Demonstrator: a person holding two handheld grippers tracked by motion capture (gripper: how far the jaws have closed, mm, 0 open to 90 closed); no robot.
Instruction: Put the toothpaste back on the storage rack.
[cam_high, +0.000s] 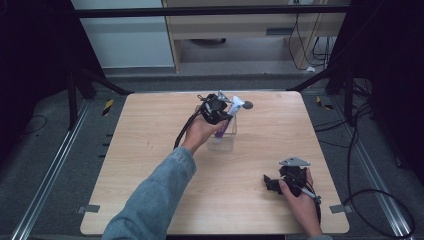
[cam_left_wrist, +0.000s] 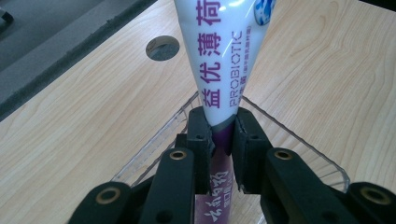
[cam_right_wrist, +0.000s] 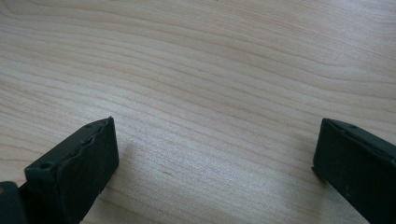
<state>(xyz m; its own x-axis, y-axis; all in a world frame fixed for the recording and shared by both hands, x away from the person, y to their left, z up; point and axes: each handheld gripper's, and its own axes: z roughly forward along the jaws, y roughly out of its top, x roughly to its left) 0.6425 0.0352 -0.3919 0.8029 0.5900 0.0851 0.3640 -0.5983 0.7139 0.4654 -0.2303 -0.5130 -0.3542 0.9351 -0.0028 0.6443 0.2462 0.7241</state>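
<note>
A white and purple toothpaste tube with printed lettering stands tilted in a clear plastic container on the wooden table. My left gripper is shut on the tube's middle, jaws pinching it from both sides. In the high view the left gripper sits at the far middle of the table, with the tube sticking out to the right above the container. My right gripper rests low near the front right of the table, jaws wide apart with bare wood between them.
A round grommet hole lies in the table just beyond the container, near the far edge. Black cables trail from both grippers. Metal frame legs and floor rails flank the table on both sides.
</note>
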